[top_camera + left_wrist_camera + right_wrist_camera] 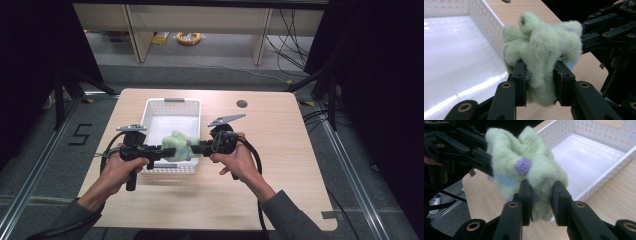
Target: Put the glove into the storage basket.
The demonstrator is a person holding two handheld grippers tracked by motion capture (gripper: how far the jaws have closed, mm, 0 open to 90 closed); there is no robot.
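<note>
The left tongs are pinching a fold of the pale green fuzzy cloth, and the right tongs are pinching another fold of the same cloth from the opposite side. The cloth hangs bunched between the two tongs, lifted off the bench. In the right gripper view a small purple knob and a light blue patch show on it. In the high view the cloth is above the near edge of the white perforated basket, with the left tongs at its 9 o'clock and the right tongs at its 3 o'clock. The person's hands hold both grips near the 6 o'clock edge of the bench.
</note>
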